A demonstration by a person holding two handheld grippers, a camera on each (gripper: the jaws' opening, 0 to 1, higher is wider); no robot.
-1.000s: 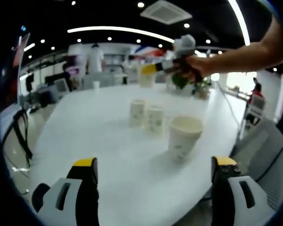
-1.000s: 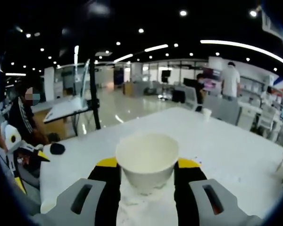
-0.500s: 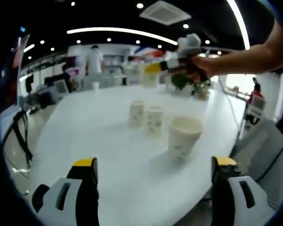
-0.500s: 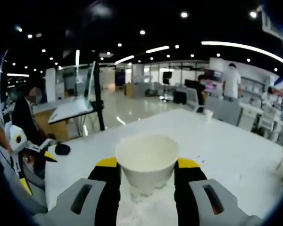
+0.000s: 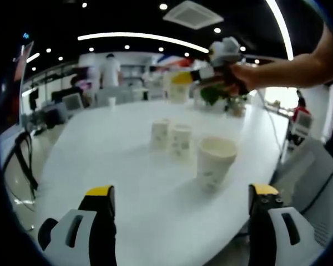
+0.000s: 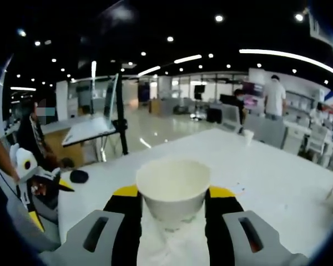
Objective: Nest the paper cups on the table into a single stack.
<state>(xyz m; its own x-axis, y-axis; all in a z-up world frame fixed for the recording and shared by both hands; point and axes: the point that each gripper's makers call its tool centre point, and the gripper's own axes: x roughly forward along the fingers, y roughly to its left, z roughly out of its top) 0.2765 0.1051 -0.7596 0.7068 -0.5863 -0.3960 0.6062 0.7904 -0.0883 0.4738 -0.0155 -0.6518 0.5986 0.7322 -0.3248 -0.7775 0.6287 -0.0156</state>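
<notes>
Paper cup [image 6: 172,188] pinched in right tongs [image 6: 172,206] — left tongs [image 5: 181,202] spread wide, empty.

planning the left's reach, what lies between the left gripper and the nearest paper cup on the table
Nothing: in the left gripper view only bare white table lies between the open left gripper and the nearest paper cup.
</notes>
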